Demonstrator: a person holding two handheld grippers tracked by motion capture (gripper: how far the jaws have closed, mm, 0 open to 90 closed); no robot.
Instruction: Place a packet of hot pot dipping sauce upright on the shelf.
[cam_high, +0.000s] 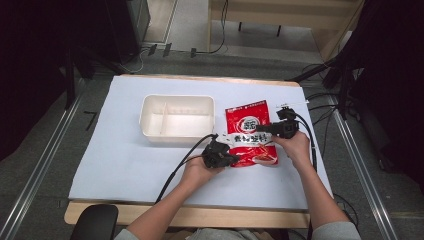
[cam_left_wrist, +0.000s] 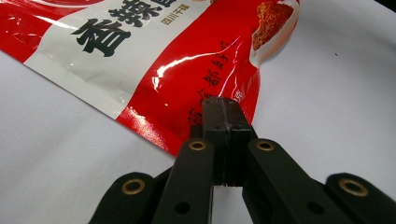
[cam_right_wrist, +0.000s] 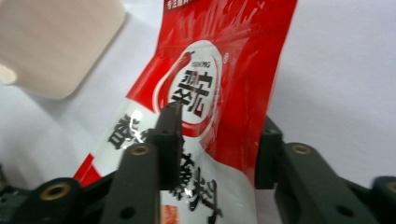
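Red pouch (cam_high: 250, 132) lying flat on the white surface (cam_high: 125, 165) just beside an empty divided tub (cam_high: 177, 118), left tool (cam_high: 227, 159) pinching its near edge, right tool (cam_high: 264, 128) spread astride its side edge.

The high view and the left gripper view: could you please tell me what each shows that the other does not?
High view alone: the white divided box, the person's forearms, the right hand-held gripper at the red packet's right edge, and the whole table. Left gripper view alone: the left hand-held gripper up close, jaws pressed together on the packet's edge. Both share the packet and the white tabletop.
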